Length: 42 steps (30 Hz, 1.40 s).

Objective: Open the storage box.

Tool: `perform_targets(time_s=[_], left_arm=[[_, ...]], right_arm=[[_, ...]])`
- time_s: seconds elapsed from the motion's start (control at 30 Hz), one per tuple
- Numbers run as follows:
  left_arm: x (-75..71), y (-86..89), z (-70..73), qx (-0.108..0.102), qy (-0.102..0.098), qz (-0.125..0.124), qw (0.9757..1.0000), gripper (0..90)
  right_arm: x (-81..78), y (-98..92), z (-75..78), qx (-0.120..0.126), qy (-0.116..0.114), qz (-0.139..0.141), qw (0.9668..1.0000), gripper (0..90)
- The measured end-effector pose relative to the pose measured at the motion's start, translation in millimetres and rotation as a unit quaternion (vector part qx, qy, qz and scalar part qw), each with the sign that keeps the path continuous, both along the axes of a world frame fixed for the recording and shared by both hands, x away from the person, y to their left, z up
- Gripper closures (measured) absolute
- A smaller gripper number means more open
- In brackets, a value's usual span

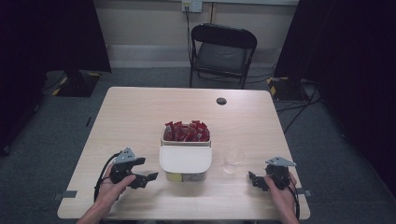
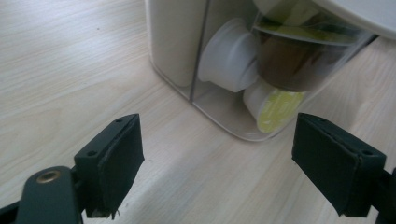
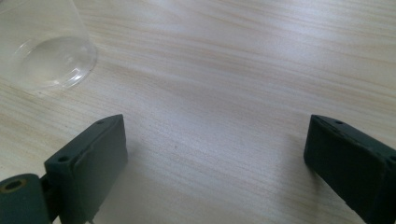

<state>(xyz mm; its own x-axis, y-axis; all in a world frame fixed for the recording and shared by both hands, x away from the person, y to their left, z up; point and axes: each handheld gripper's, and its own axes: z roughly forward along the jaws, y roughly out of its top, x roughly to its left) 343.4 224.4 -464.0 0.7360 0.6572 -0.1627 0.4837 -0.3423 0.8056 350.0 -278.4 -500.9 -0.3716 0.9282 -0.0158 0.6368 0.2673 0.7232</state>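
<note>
A white storage box (image 1: 185,159) stands mid-table with a closed near lid and red sachets (image 1: 187,131) packed in its open far section. Through its clear side wall (image 2: 219,100) I see small white pods (image 2: 229,56) with yellow-green lids. A clear plastic cup (image 1: 233,160) stands just right of the box; its base (image 3: 49,63) is at the upper left of the right gripper view. My left gripper (image 1: 144,171) rests open on the table left of the box, jaws pointing at it. My right gripper (image 1: 255,179) sits open near the front right, empty.
The light wooden table (image 1: 140,112) has a dark round cable hole (image 1: 221,101) near its far edge. A black folding chair (image 1: 222,53) stands behind the table. Dark curtains and cables flank the room.
</note>
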Motion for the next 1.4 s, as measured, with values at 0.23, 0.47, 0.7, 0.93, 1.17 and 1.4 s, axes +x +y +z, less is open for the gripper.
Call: perform_targets(time_s=[0.23, 0.47, 0.7, 0.93, 1.17, 1.4], left_arm=[[-2.2, -8.5, 3.5, -0.007, 0.002, -0.007, 1.0, 16.1], [-6.0, -20.6, 6.6, -0.007, -0.003, -0.022, 0.9997, 16.0], [-0.6, -25.5, 12.3, -0.014, -0.014, -0.017, 0.9997, 16.0], [1.3, -23.9, 14.5, -0.03, -0.012, -0.015, 0.9994, 15.2], [1.7, -23.9, 21.2, -0.03, -0.021, -0.021, 0.9991, 15.3], [1.4, -23.7, 22.9, -0.032, -0.021, -0.022, 0.999, 15.5]], right_arm=[[0.1, -0.1, 0.0, 0.0, 0.0, 0.001, 1.0, 5.4], [0.2, -0.1, 0.0, 0.0, 0.0, 0.001, 1.0, 5.4], [0.4, -0.3, 0.0, 0.0, 0.0, 0.002, 1.0, 5.3], [0.5, -0.3, 0.0, 0.0, 0.0, 0.002, 1.0, 5.3], [0.5, -0.4, 0.0, 0.0, 0.0, 0.002, 1.0, 5.3], [0.6, -0.4, 0.0, 0.0, 0.0, 0.003, 1.0, 5.3]])
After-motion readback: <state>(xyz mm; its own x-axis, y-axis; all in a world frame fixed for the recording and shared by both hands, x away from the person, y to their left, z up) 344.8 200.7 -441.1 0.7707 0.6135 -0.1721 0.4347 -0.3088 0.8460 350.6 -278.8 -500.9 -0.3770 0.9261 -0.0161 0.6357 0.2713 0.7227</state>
